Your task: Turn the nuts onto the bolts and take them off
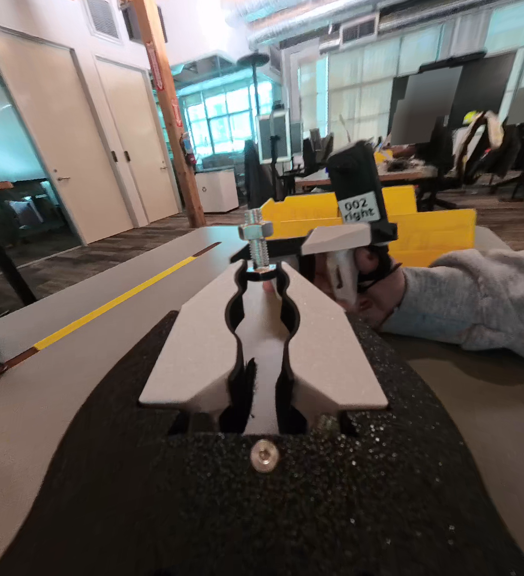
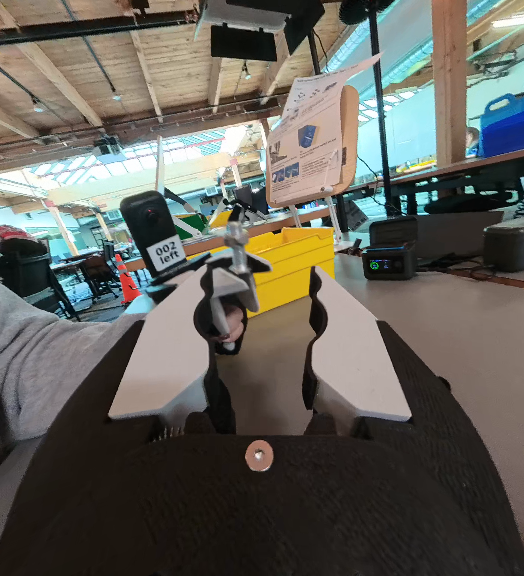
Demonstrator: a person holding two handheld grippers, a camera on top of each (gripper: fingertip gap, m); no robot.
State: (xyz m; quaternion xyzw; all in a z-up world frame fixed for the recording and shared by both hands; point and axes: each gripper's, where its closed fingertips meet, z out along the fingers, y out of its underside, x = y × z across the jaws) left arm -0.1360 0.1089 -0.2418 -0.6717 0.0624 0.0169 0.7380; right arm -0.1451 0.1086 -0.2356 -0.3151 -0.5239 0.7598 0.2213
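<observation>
A silver bolt (image 1: 258, 255) stands upright with its thread up and a hex nut (image 1: 255, 231) near its top. My left gripper (image 1: 260, 270) is shut on the bolt's head, above the grey table (image 1: 67, 405). My right gripper (image 1: 239, 255) comes in from the right, and its near finger passes behind the shank just below the nut. In the right wrist view my right gripper (image 2: 260, 274) is wide open and empty. The left gripper (image 2: 242, 276) faces it and holds the bolt (image 2: 238, 260) with the nut (image 2: 235, 240) just past the right gripper's left fingertip.
Yellow bins (image 1: 426, 237) stand on the table behind the grippers, and they also show in the right wrist view (image 2: 292, 258). A small black device with a lit screen (image 2: 388, 263), a grey case (image 2: 516, 246) and a paper stand (image 2: 310, 146) are at the right. Yellow tape (image 1: 114, 302) crosses the table. My left and right fingertips are right by each other. The grey case (image 2: 516, 246) is about 35 centimetres from both grippers' fingertips.
</observation>
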